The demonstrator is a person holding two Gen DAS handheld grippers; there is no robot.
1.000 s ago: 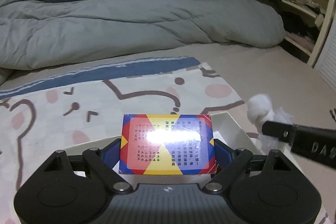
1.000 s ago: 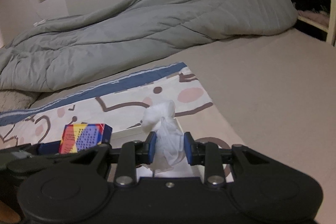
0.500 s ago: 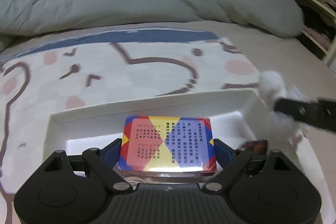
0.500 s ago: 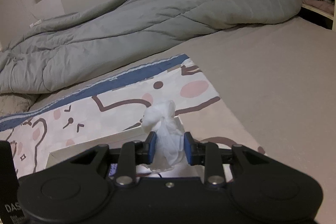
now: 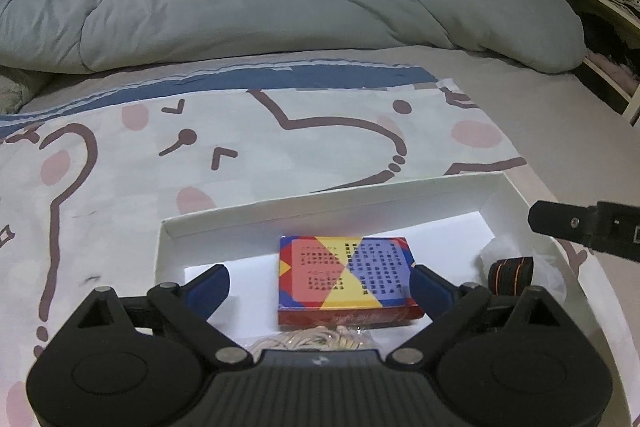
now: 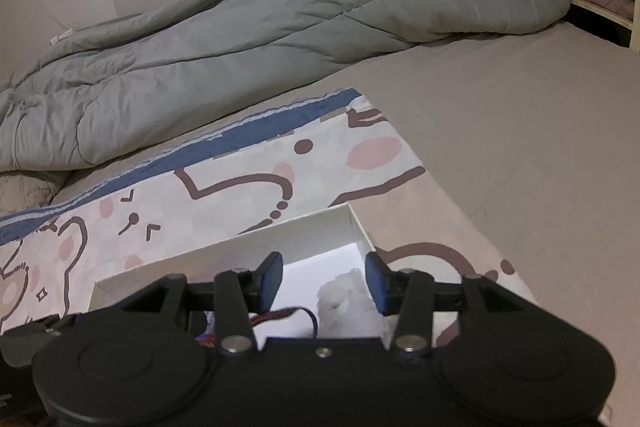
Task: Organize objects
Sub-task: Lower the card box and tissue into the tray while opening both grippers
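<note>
A colourful card box (image 5: 346, 277) lies flat in the white open box (image 5: 320, 205). My left gripper (image 5: 320, 289) straddles it with jaws still opening; the left pad stands well clear, the right pad is close beside the box's edge. A white cotton wad (image 6: 346, 301) rests in the white box's (image 6: 240, 243) right corner. Over it my right gripper (image 6: 325, 281) is opening, and neither pad presses on it. In the left wrist view the cotton wad (image 5: 500, 251) shows under a finger of the right gripper (image 5: 560, 223).
Also in the white box: a black roll with orange stripes (image 5: 512, 275), a pale cord bundle (image 5: 312, 341) and a red-and-black wire (image 6: 288, 315). The box sits on a cartoon-print sheet (image 5: 280, 147). A grey duvet (image 5: 280, 7) lies behind; clothes shelves (image 5: 608, 27) stand at right.
Both grippers sank toward the white box. The left one let go of the card box, which now lies inside. The right one opened and the cotton wad dropped into the corner.
</note>
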